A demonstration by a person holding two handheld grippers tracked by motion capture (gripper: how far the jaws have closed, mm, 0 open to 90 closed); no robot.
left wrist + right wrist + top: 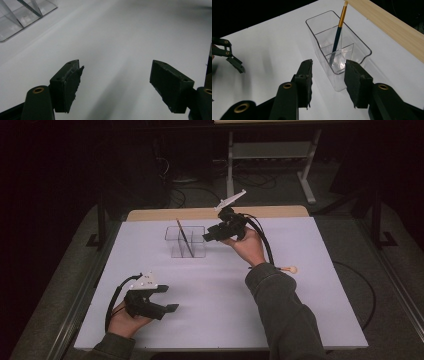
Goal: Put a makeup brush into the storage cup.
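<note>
White table (210,320) carries a clear bin (185,241). Left gripper (172,300), spread and empty, rests well left of the bin. Brush (337,35) leans inside it. Right gripper (328,83), spread and empty beside the bin, could tip it.

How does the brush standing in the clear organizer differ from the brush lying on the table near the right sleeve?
The brush in the clear organizer leans upright, handle end up, inside a compartment; the other brush lies flat on the white table. The leaning one has a dark shaft with a gold band; the flat one shows a pale rounded end, the rest of it hidden by the sleeve. Neither sits between any jaws.
</note>
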